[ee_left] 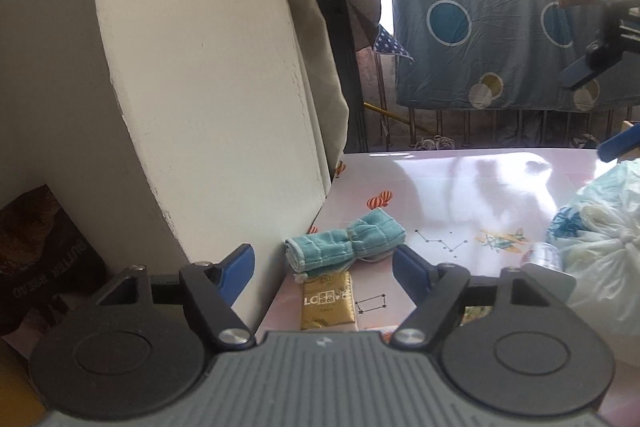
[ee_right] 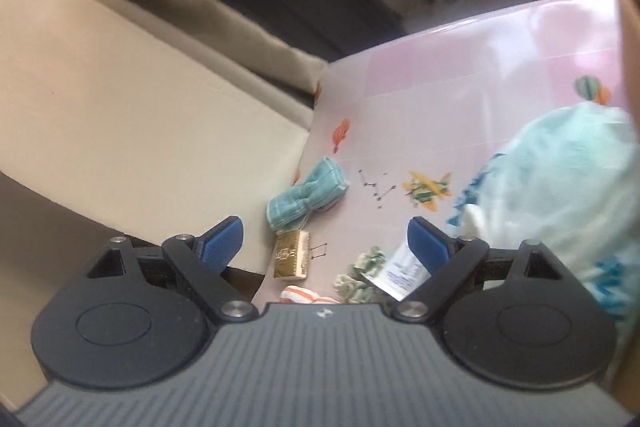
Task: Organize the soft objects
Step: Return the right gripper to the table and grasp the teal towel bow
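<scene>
A rolled teal cloth lies on the pink printed table, close to the wall. My left gripper is open just short of it, its blue fingers either side of a gold packet and touching nothing. My right gripper is open and empty, held above the table. In the left wrist view the right gripper shows at the right edge. A green patterned cloth and an orange-striped cloth lie near the front.
A pale plastic bag stuffed with fabric fills the table's right side. A cream wall pillar bounds the left. A blue sheet hangs on a railing behind. A white packet lies by the green cloth.
</scene>
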Demonstrator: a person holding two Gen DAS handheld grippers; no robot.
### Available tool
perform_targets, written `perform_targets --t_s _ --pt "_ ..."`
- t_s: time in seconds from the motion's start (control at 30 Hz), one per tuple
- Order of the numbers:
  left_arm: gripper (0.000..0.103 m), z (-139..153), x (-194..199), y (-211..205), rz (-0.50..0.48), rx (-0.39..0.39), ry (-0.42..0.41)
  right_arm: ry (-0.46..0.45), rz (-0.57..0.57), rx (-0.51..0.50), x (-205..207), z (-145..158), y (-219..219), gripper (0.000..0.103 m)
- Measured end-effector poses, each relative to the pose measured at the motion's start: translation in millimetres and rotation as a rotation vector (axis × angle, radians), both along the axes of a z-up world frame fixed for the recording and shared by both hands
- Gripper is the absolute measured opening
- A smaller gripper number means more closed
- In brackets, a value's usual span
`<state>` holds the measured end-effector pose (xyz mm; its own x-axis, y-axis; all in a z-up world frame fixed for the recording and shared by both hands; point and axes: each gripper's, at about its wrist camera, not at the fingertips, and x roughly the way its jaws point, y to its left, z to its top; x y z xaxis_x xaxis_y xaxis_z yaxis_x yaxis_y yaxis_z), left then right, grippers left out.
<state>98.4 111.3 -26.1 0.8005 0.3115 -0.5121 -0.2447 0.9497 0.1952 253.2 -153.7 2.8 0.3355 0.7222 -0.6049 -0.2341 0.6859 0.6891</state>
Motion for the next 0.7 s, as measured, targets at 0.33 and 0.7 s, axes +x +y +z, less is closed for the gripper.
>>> perform_targets --t_s 0.33,0.7 --pt "0.042 -40.1 78.7 45.8 0.092 -0.090 0.085 0.054 0.228 -0.092 93.3 -74.6 170.0 0.074" --pt "0.045 -74.0 125.8 72.7 0.118 -0.149 0.177 0.053 0.282 -0.163 133.0 -142.0 224.2 0.067"
